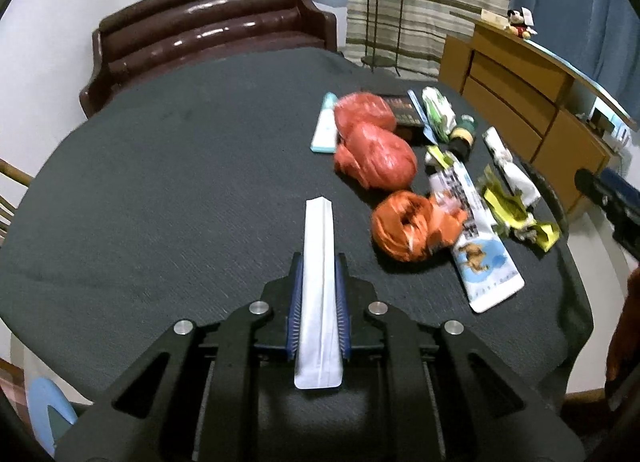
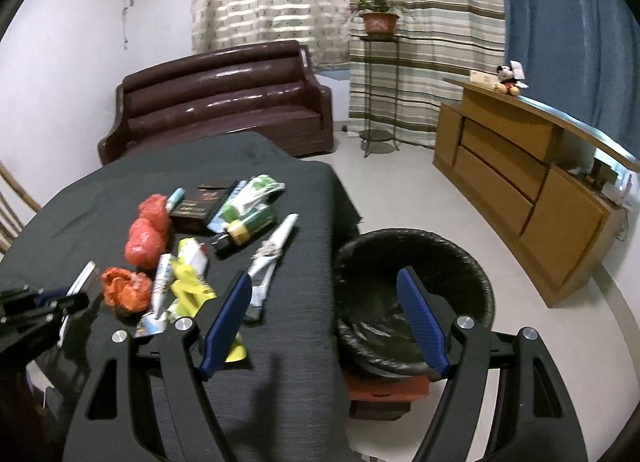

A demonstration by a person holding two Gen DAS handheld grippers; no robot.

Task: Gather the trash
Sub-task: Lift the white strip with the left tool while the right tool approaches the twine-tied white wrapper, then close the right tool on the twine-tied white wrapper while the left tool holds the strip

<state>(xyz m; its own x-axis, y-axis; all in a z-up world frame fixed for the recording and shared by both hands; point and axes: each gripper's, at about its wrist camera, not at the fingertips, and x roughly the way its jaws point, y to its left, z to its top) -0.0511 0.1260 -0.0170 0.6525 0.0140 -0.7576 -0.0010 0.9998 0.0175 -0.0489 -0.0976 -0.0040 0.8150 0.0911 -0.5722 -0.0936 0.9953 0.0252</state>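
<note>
My left gripper [image 1: 319, 262] is shut on a flat white packet [image 1: 319, 282] and holds it above the dark table [image 1: 160, 182]. It also shows at the left of the right wrist view [image 2: 76, 302]. Trash lies on the table's right side: red bags [image 1: 374, 150], an orange bag [image 1: 408, 226], a blue-and-white pouch [image 1: 480, 262], yellow wrappers [image 1: 508, 206], a dark bottle [image 2: 240, 232], a dark box [image 2: 202, 202]. My right gripper [image 2: 326, 282] is open and empty, above the table edge and the black-lined bin [image 2: 412, 302].
A brown sofa [image 2: 224, 102] stands behind the table. A wooden cabinet [image 2: 520, 182] runs along the right wall. A plant stand [image 2: 378, 86] is by the curtains. The bin sits on a red stool [image 2: 388, 390] right of the table.
</note>
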